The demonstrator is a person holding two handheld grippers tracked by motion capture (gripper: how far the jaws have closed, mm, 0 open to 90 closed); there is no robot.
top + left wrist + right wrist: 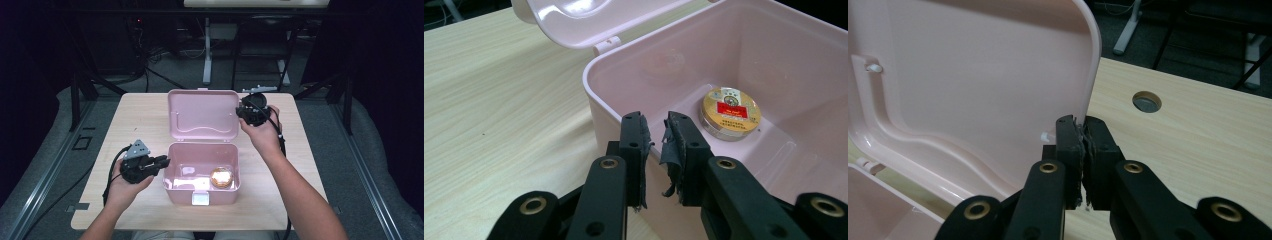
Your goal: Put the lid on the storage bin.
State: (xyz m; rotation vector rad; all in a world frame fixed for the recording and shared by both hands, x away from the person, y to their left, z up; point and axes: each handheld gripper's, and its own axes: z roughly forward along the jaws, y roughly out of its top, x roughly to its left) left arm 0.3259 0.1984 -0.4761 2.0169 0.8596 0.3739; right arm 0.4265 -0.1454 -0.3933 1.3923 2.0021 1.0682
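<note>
A pink plastic box (200,192) stands open at the table's front middle, its lid (202,112) tipped up and back. A round gold tin (221,177) with a red label lies in the box at the right. My left gripper (165,161) is at the box's left wall; in the left gripper view the rim (596,95) runs between the pads, one jaw outside and one inside, so the left gripper (656,135) is shut on the wall. The tin (730,112) lies beyond. My right gripper (241,112) is shut beside the lid's right edge (1093,75), with nothing between its fingertips (1082,125).
The light wooden table (140,120) has bare room left and right of the box. A round cable hole (1146,101) sits in the tabletop past the lid. Dark floor, cables and a white stand leg (207,55) lie behind the table.
</note>
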